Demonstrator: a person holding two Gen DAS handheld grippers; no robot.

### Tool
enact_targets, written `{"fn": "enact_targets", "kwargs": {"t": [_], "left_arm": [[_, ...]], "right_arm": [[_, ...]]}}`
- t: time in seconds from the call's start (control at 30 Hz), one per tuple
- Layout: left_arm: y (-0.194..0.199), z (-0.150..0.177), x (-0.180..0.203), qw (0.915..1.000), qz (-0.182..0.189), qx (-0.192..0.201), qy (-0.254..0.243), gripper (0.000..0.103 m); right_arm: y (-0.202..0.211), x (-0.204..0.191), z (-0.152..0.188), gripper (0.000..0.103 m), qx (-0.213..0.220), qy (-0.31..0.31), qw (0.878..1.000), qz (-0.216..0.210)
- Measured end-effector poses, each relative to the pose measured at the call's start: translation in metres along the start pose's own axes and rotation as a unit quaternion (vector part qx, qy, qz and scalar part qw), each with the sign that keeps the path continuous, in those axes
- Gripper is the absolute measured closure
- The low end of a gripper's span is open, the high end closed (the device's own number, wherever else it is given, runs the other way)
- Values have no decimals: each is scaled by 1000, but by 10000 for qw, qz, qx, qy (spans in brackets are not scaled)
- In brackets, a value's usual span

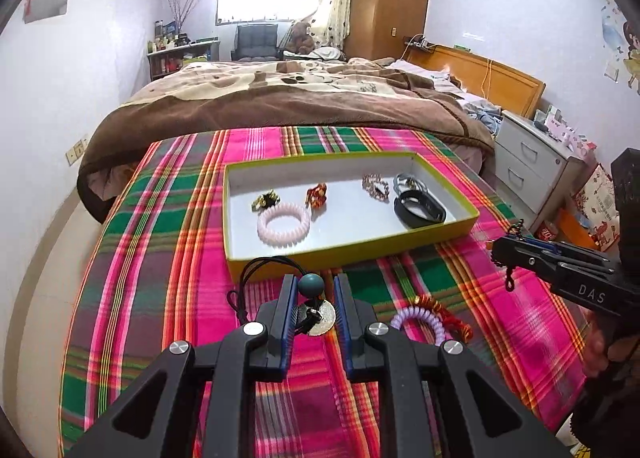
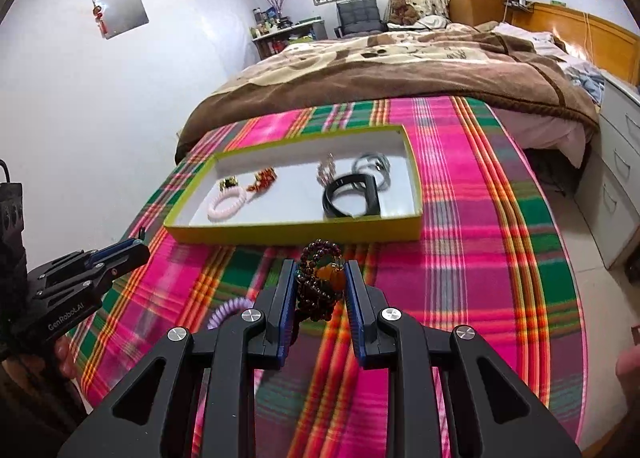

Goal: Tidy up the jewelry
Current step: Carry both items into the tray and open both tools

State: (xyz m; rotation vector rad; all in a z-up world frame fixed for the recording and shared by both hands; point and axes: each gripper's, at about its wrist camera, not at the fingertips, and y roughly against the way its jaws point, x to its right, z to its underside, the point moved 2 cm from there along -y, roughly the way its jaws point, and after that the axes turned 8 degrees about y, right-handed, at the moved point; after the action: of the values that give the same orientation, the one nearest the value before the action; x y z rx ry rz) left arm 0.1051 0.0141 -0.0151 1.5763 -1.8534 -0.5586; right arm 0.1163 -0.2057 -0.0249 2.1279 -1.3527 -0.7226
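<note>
A yellow-green tray (image 1: pixel 352 248) (image 2: pixel 296 232) on the plaid cloth holds a pink coil bracelet (image 1: pixel 283 223), a black band (image 1: pixel 419 210), and several small pieces. My left gripper (image 1: pixel 315 290) is shut on a black cord necklace (image 1: pixel 316 316) with a teal bead and a coin pendant, just in front of the tray. My right gripper (image 2: pixel 320 276) is shut on a dark bead bracelet (image 2: pixel 318 282) with an orange charm, held above the cloth near the tray's front edge. It also shows in the left wrist view (image 1: pixel 506 254).
A purple coil bracelet (image 1: pixel 420 324) (image 2: pixel 228 310) and a red-gold piece (image 1: pixel 444 312) lie on the cloth (image 1: pixel 160 258). A bed with a brown blanket (image 1: pixel 280 97) lies behind the tray. White drawers (image 1: pixel 532 165) stand to the right.
</note>
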Motion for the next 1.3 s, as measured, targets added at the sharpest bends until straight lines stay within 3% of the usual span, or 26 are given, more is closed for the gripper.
{"fn": "enact_targets", "kwargs": {"t": [0.3,0.57,0.9,1.3], "left_arm": [[-24,-29,-2,10000,69,-48,-47,85],[-60,-44,-4,9995,92,-272,-115,85],[-95,-50,-17,9985,12,-534,-149,85],[-111,-46,-26,9974,49,-719,-58,85]], "right_arm": [[-21,-7,-47,79,196,264,9994,-50],[-65,-5,-85,79,79,394,9991,-148],[-123,-4,-102,79,-340,313,9982,-385],[-162,-14,-103,79,-667,509,9962,-221]]}}
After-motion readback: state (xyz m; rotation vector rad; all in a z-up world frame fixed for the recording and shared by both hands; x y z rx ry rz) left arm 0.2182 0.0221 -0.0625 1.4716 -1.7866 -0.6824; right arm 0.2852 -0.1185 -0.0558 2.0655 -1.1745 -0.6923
